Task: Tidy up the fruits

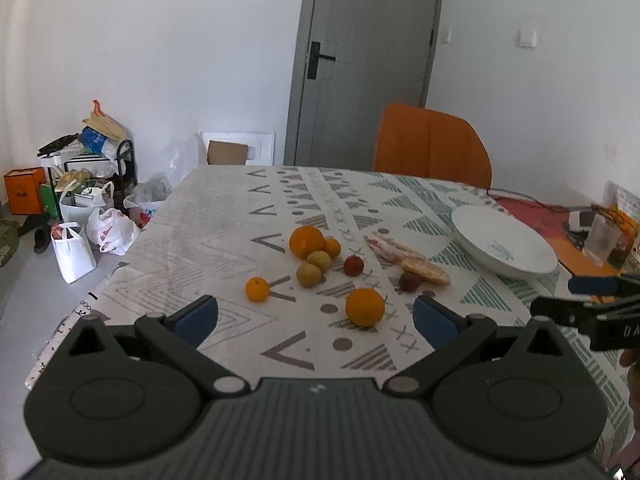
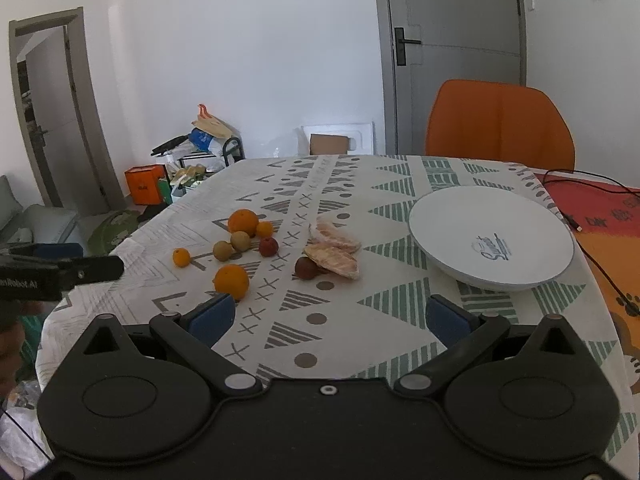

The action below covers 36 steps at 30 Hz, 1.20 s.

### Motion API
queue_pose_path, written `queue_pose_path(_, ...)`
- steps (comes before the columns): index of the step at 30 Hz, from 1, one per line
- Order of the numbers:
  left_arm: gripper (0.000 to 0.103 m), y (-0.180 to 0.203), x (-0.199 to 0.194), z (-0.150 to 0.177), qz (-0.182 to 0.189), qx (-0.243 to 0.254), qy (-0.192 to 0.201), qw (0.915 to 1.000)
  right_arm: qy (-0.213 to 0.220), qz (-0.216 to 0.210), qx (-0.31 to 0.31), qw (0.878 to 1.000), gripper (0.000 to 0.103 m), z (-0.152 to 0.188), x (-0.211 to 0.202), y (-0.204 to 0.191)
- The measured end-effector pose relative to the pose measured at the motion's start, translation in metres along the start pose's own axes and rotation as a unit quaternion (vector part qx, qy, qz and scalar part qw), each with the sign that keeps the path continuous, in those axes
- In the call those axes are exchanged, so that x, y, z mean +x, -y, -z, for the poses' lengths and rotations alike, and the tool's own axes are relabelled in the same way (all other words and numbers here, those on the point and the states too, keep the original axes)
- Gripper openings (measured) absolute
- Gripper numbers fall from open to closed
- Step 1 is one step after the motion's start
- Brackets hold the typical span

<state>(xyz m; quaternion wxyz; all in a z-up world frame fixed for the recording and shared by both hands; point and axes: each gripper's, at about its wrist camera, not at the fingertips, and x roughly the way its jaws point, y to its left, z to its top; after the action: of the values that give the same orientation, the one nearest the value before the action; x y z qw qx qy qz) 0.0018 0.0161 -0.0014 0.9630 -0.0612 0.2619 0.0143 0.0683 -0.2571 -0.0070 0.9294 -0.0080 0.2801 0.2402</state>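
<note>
On the bench's patterned cloth (image 1: 224,216), before a grey door (image 1: 360,60) and orange chair (image 1: 432,144), fruits (image 1: 320,260) lie left of a white bowl (image 2: 452,216). Both grippers, left (image 1: 316,316) and right (image 2: 328,316), hover near them, jaws spread wide and holding nothing, the nearest orange (image 1: 365,307) between the left jaws.

My left gripper (image 1: 316,320) held level, jaws spread wide, my right gripper (image 2: 328,316) alongside, equally agape, both holding nothing

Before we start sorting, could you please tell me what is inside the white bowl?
No fruit shows in the bowl; only a blue printed logo on its inner surface. The cloth beneath the bowl is hidden.
</note>
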Motion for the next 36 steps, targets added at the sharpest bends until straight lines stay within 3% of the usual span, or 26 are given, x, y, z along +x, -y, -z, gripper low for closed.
queue_pose_path(6,0.101,-0.005,0.013,-0.001,0.013,-0.014,0.007,0.9998,-0.007,-0.038,0.016,0.999,0.103,0.006,0.013,0.007)
queue_pose_path(17,0.090,-0.001,0.053,0.003,0.044,-0.028,-0.023,0.9984,-0.014,-0.028,0.015,0.999,0.099,0.005,0.044,0.012)
queue_pose_path(27,0.069,0.007,0.085,0.003,0.069,-0.027,-0.050,0.9960,-0.017,-0.026,0.015,0.999,0.088,0.005,0.066,0.020)
queue_pose_path(34,0.061,0.012,0.108,0.008,0.080,-0.026,-0.071,0.9939,-0.022,-0.025,0.020,0.999,0.084,0.004,0.083,0.026)
queue_pose_path(35,0.057,0.013,0.112,0.008,0.080,-0.025,-0.073,0.9937,-0.023,-0.025,0.022,0.999,0.084,0.003,0.086,0.027)
queue_pose_path(36,0.048,0.013,0.115,0.009,0.080,-0.025,-0.076,0.9936,-0.024,-0.026,0.025,0.999,0.084,0.003,0.088,0.028)
